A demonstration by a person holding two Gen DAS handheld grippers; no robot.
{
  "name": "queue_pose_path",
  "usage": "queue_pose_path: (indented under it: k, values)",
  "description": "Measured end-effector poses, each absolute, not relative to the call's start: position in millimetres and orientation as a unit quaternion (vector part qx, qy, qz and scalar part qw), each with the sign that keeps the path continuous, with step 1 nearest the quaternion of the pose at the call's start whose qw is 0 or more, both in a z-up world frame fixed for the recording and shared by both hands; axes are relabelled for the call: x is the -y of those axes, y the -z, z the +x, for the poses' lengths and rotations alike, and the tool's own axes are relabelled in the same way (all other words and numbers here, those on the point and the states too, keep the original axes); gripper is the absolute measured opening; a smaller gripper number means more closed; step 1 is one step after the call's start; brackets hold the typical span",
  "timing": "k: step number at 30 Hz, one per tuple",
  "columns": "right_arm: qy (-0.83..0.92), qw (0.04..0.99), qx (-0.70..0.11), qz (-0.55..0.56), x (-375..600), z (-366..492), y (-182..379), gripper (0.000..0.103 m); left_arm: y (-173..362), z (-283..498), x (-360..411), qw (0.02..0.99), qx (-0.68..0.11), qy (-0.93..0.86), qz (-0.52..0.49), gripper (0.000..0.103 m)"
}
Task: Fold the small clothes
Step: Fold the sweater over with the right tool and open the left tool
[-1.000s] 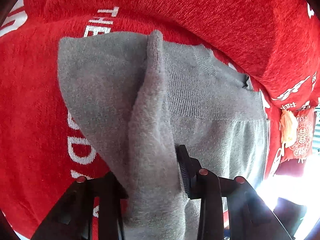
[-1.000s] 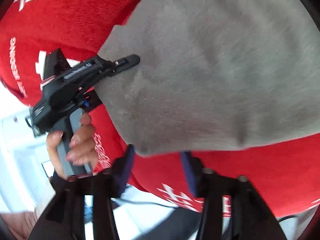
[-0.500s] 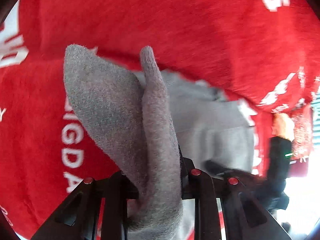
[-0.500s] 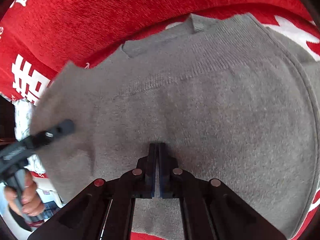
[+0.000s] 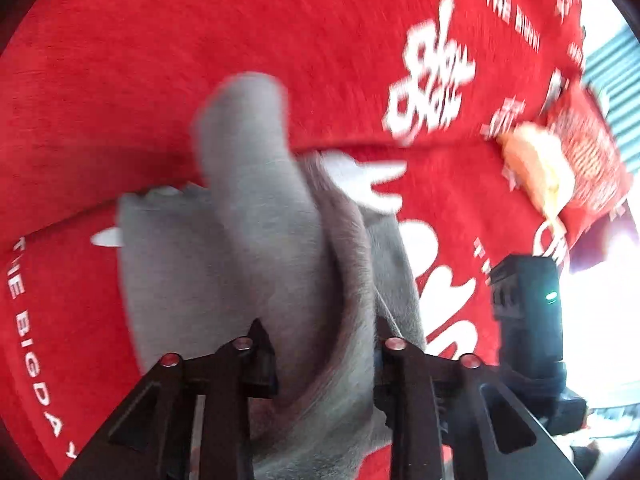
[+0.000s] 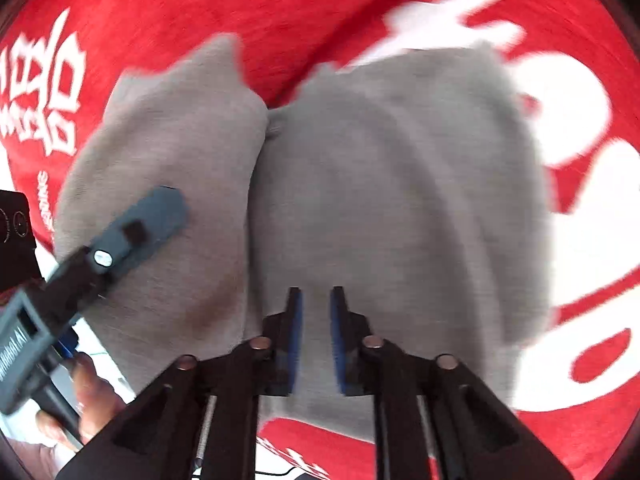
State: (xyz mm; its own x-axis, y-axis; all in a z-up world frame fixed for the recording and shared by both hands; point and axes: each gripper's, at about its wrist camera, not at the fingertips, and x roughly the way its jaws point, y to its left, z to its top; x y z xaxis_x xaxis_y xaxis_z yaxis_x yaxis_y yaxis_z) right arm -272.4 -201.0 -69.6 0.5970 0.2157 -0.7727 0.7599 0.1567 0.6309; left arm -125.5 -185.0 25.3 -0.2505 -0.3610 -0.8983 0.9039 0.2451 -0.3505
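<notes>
A small grey knit sweater [image 6: 400, 184] lies on the red blanket [image 6: 304, 12], with a folded flap [image 6: 168, 140] on its left side. In the left wrist view a grey sleeve [image 5: 256, 184] runs up from between the fingers of my left gripper [image 5: 324, 356]. The cloth fills the gap and the pads still pinch it while the jaws are opening. In the right wrist view that left gripper's finger [image 6: 148, 216] lies over the flap. My right gripper [image 6: 316, 320] hovers over the sweater's near edge. Its blue pads stand slightly apart and opening, with nothing between them.
The red blanket [image 5: 200, 40] carries white lettering all around the sweater. A red patterned cushion [image 5: 588, 156] and a pale yellowish bundle [image 5: 532, 160] sit at the right. A hand [image 6: 92, 384] grips the left tool. The right tool's black housing [image 5: 528, 320] stands close by.
My left gripper has swung across and upward, carrying the grey sleeve over the sweater. The right gripper's pads closed on the sweater, then parted, and it now sits over the near edge.
</notes>
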Motion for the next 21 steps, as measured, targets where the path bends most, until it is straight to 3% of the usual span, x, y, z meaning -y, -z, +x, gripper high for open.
queue_pose_path:
  k: [2, 5, 7, 9, 10, 11, 12, 15, 21]
  values:
    - [0.200, 0.641, -0.376, 0.639, 204.6, -284.9, 80.3, 0.024, -15.6, -137.9, 188.7, 0.559, -0.557, 0.561, 0.250, 0.057]
    - [0.195, 0.640, -0.358, 0.652, 208.7, -297.4, 84.8, 0.024, -26.6, -147.2, 182.5, 0.555, -0.552, 0.574, 0.241, 0.058]
    - [0.203, 0.638, -0.336, 0.662, 211.7, -305.7, 83.7, 0.030, -40.4, -148.5, 175.4, 0.552, -0.541, 0.586, 0.242, 0.058]
    - [0.207, 0.626, -0.295, 0.692, 214.7, -326.0, 84.6, 0.041, -57.7, -140.4, 164.9, 0.563, -0.530, 0.591, 0.229, 0.061]
    - [0.206, 0.617, -0.270, 0.710, 217.0, -334.2, 85.9, 0.047, -64.3, -131.7, 157.6, 0.575, -0.526, 0.584, 0.226, 0.068]
    - [0.201, 0.604, -0.231, 0.736, 226.7, -347.6, 86.4, 0.059, -69.3, -122.3, 150.0, 0.589, -0.524, 0.574, 0.222, 0.085]
    - [0.195, 0.594, -0.204, 0.753, 228.9, -355.1, 88.5, 0.067, -74.7, -109.8, 139.8, 0.615, -0.517, 0.555, 0.214, 0.088]
    - [0.162, 0.579, -0.170, 0.781, 229.8, -365.3, 98.2, 0.072, -74.0, -78.6, 120.3, 0.646, -0.527, 0.512, 0.208, 0.088]
    - [0.131, 0.595, -0.236, 0.757, 241.7, -339.6, 96.3, 0.074, -30.7, -39.9, 97.0, 0.689, -0.548, 0.404, 0.247, 0.088]
